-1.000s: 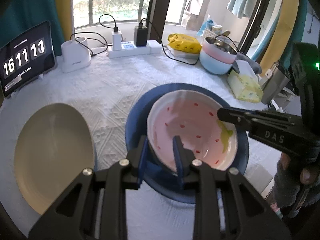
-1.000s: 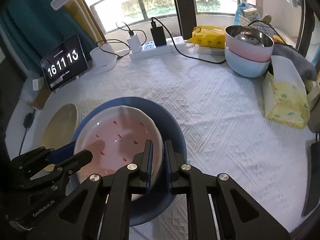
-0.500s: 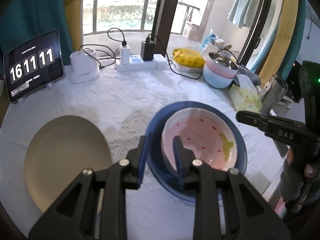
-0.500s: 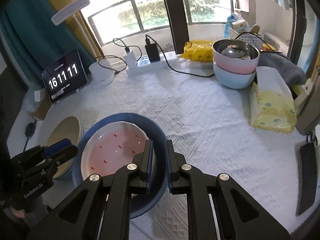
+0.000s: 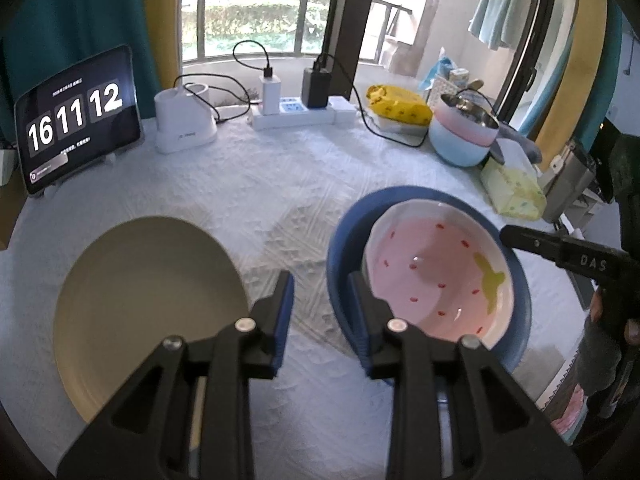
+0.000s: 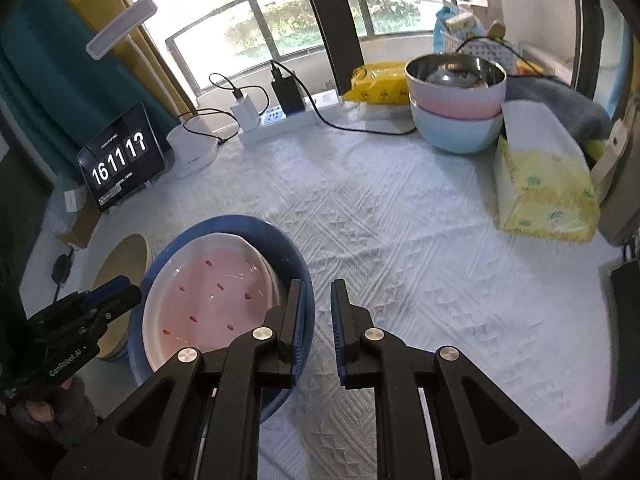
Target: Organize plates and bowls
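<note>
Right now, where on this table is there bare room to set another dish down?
The widest bare patch of tablecloth lies mid-table, bordered by the blue plate holding the strawberry bowl, the power strip, the stacked bowls and the tissue pack. A narrower strip separates the beige plate from the blue one. The back edge is crowded.

Bright window (image 5: pixel 256 20) backlight, fisheye-bent dark edges

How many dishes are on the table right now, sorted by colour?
Blue: 2, the big blue plate and the pale blue bowl
Pink: 2, the strawberry bowl on the blue plate and the pink bowl stacked on the pale blue one
Beige: 1, the plate
Total: 5
</note>
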